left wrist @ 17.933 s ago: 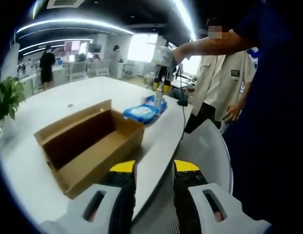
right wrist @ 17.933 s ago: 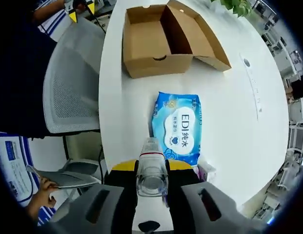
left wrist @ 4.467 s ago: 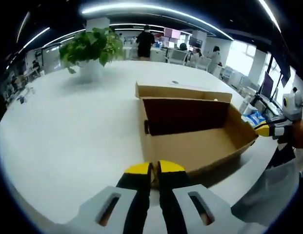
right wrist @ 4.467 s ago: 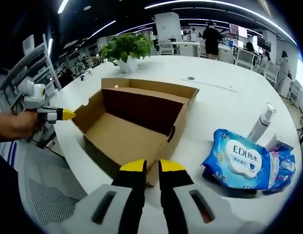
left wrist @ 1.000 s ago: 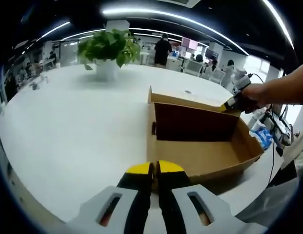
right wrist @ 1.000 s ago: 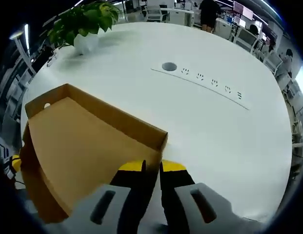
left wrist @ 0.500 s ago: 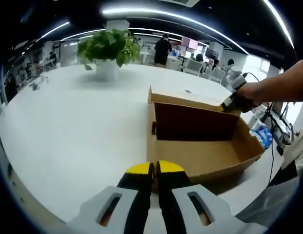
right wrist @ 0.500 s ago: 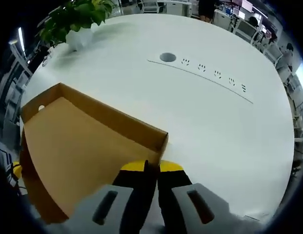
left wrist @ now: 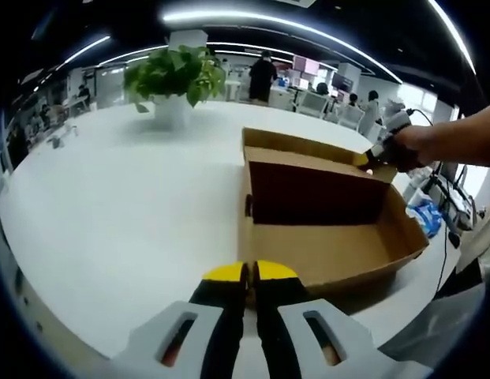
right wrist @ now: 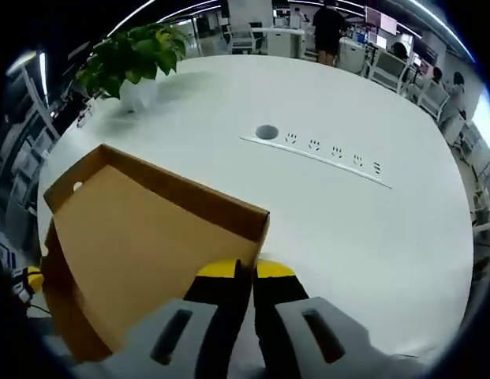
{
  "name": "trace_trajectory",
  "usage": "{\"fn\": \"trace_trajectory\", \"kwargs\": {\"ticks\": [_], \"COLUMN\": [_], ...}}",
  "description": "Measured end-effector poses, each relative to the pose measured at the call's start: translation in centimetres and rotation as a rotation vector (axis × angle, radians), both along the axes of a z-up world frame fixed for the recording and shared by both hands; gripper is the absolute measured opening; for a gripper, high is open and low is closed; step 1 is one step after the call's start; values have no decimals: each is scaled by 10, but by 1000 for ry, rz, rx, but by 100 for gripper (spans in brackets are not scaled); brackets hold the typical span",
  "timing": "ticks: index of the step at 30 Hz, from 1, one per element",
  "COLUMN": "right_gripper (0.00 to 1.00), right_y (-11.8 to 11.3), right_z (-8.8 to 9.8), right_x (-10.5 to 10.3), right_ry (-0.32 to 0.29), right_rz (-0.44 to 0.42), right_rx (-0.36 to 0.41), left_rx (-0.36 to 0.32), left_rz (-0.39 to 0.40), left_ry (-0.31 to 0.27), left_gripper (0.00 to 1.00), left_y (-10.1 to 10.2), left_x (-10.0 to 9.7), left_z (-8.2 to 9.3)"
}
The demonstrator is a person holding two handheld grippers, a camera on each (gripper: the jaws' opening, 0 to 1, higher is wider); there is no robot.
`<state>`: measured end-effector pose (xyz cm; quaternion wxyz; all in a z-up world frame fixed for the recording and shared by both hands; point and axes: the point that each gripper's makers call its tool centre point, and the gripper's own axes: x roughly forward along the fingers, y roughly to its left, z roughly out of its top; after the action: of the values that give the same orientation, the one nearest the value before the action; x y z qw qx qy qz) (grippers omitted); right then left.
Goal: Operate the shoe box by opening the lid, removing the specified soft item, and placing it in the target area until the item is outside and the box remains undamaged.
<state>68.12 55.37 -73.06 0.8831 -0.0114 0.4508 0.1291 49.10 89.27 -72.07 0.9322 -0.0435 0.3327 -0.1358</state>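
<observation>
Shoe box (left wrist: 323, 229) on white table (left wrist: 118, 197); potted plant (left wrist: 175, 83) behind.

From my left gripper view, the box (left wrist: 323, 213) hides its own floor behind the near wall, so I cannot tell what lies inside. The blue packet (left wrist: 428, 215) at the far right is mostly behind the box corner. In my right gripper view the lid (right wrist: 142, 237) covers the box interior, and the right tool (right wrist: 243, 272) tips blur against its edge.
</observation>
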Motion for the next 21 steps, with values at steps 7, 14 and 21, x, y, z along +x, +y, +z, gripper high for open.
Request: {"fn": "trace_trajectory", "kwargs": {"ticks": [7, 14, 21], "right_gripper": [3, 2, 1], "right_y": [1, 3, 10], "right_z": [32, 67, 96], "right_x": [3, -4, -26], "right_ry": [-127, -236, -296], "right_rz": [-12, -22, -23], "right_rx": [46, 112, 153], "left_rx": [3, 3, 3], "left_rz": [0, 0, -1], "left_ry": [8, 16, 21], "left_gripper": [0, 0, 0], "left_y": [-1, -1, -2], "left_x": [-2, -2, -3], "left_z": [0, 0, 0]}}
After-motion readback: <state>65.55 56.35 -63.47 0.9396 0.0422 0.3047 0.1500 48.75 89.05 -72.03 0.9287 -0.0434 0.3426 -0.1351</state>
